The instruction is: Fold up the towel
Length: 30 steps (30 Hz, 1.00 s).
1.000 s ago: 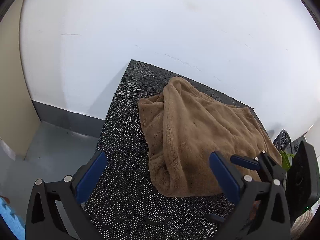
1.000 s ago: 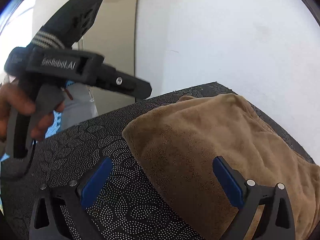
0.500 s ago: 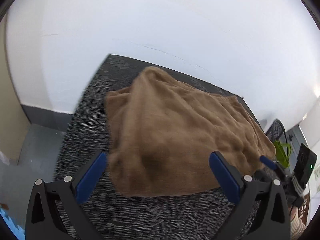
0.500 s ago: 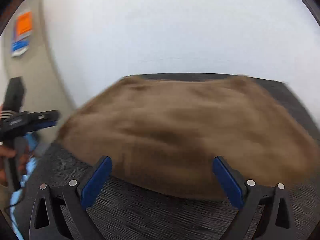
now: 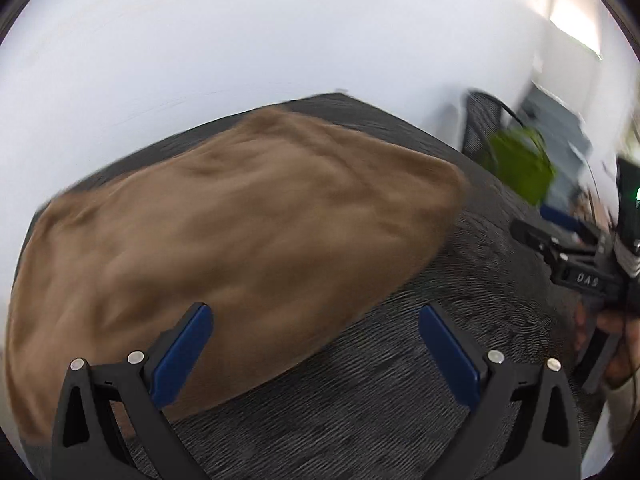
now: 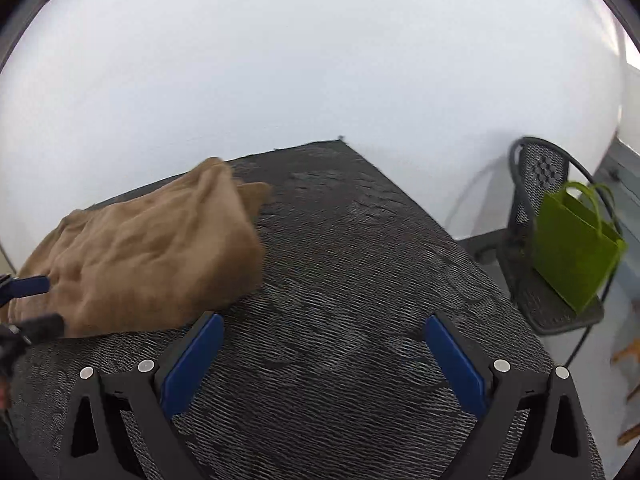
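Between my left gripper's (image 5: 314, 346) two blue-padded black fingers (image 5: 182, 354), spread wide with nothing between them, I look along a dark grey table mat with a fine raised dotted weave (image 5: 360, 412). One plush tan fleece towel (image 5: 224, 240) lies rumpled on it, thick and soft, with rounded folds; it fills the left and middle of this view, and its near edge passes behind my left finger. Motion blur smears its nap and the mat's pattern. At the right edge a hand (image 5: 616, 356) grips the black handle of my other gripper. Behind the table rises a plain white wall (image 5: 280, 32); off to the right stand one black mesh metal chair (image 5: 482, 120) and one lime-green paper bag with loop handles (image 5: 520, 166).

From the right wrist, my right gripper (image 6: 322, 360) is likewise released, its two blue pads (image 6: 454, 362) well apart above bare mat (image 6: 352, 264). The towel (image 6: 152, 252) sits to the left, bunched in one heap with a corner poking toward the wall, clear of my fingers. At the far left edge the blue tip of the left gripper (image 6: 28, 286) shows near the towel's edge; I cannot tell whether it touches. The bag (image 6: 576, 252) rests on the chair's (image 6: 540, 176) seat, beside the white wall (image 6: 320, 60).
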{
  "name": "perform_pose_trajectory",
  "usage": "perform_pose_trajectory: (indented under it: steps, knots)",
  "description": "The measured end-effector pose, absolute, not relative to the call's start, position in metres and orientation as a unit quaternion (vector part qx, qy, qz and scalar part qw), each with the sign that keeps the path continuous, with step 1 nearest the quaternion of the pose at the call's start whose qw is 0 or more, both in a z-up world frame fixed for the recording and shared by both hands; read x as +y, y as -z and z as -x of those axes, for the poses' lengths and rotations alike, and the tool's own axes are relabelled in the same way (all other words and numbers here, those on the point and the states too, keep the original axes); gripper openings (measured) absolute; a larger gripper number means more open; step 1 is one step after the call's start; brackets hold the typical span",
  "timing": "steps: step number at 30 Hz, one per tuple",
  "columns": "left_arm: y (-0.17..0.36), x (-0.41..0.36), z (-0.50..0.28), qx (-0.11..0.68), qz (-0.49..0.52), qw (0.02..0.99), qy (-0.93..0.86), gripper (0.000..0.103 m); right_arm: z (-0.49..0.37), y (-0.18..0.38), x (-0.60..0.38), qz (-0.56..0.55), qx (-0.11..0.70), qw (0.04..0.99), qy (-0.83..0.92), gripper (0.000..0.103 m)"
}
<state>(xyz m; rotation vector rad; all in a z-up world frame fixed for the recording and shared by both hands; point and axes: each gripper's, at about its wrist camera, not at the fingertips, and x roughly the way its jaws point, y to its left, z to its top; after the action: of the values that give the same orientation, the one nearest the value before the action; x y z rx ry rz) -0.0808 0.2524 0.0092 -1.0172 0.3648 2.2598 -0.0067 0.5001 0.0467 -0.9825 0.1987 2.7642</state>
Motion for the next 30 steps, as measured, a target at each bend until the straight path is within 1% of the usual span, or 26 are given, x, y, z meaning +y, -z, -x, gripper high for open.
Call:
perform_pose_trajectory:
  steps: [2,5,8,16,21,27,30]
  knots:
    - [-0.007,0.284,0.077,0.181,0.367,0.328,-0.851,0.103,-0.001,-0.049,0.515,0.325,0.078,0.109,-0.936,0.102]
    - [-0.002,0.323,0.073,0.244,0.339,0.341,-0.842,0.103,-0.013,-0.054,0.530,0.322,0.070,0.128,-0.936,0.102]
    - [0.005,0.347,0.076,0.277,0.331,0.345,-0.833,0.103,-0.016,-0.055,0.543,0.322,0.077,0.132,-0.934,0.102]
    - [0.025,0.373,0.096,0.312,0.339,0.310,-0.832,0.103,-0.009,-0.051,0.548,0.325,0.083,0.104,-0.936,0.102]
    - [0.033,0.375,0.112,0.295,0.352,0.297,-0.837,0.103,-0.005,-0.051,0.535,0.329,0.070,0.083,-0.938,0.102]
    - [0.034,0.376,0.125,0.276,0.357,0.283,-0.846,0.096,0.010,-0.045,0.534,0.335,0.070,0.079,-0.936,0.102]
    - [0.034,0.380,0.128,0.287,0.350,0.279,-0.847,0.096,0.012,-0.042,0.537,0.337,0.077,0.081,-0.935,0.102]
